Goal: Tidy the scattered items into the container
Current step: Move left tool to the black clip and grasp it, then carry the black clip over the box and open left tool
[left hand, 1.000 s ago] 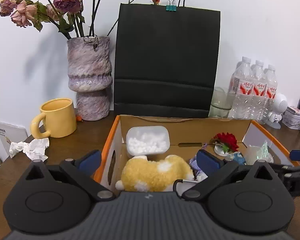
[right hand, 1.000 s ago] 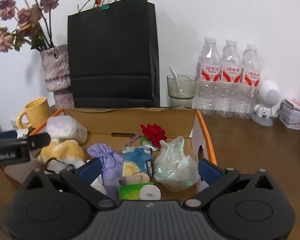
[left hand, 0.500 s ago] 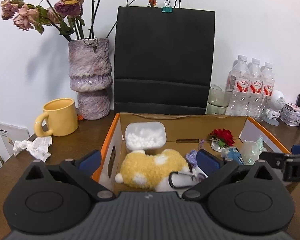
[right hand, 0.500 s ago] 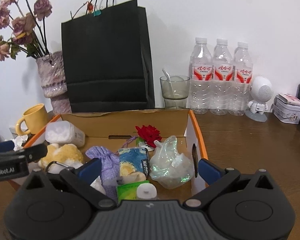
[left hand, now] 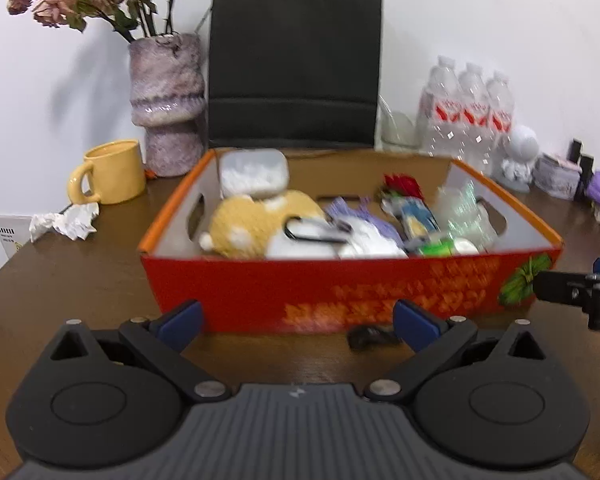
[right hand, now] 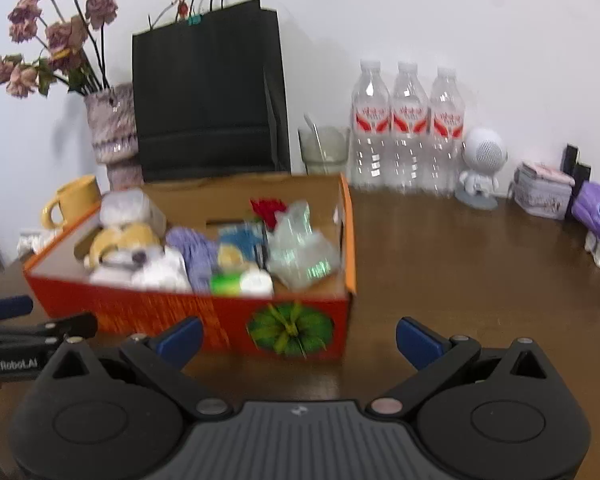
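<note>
With both the left gripper (left hand: 296,320) and right gripper (right hand: 298,338) open and empty, sweep low for the small dark item (left hand: 370,336) near the box (left hand: 340,284).

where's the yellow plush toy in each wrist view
Left wrist: yellow plush toy lies at the left end of the box, in front of the white tub.
Right wrist: yellow plush toy at the box's far-left end.
Shared landmark: black paper bag behind the box.

Both tongs (left hand: 296,322) withdrawn — box (left hand: 348,292) front visible
</note>
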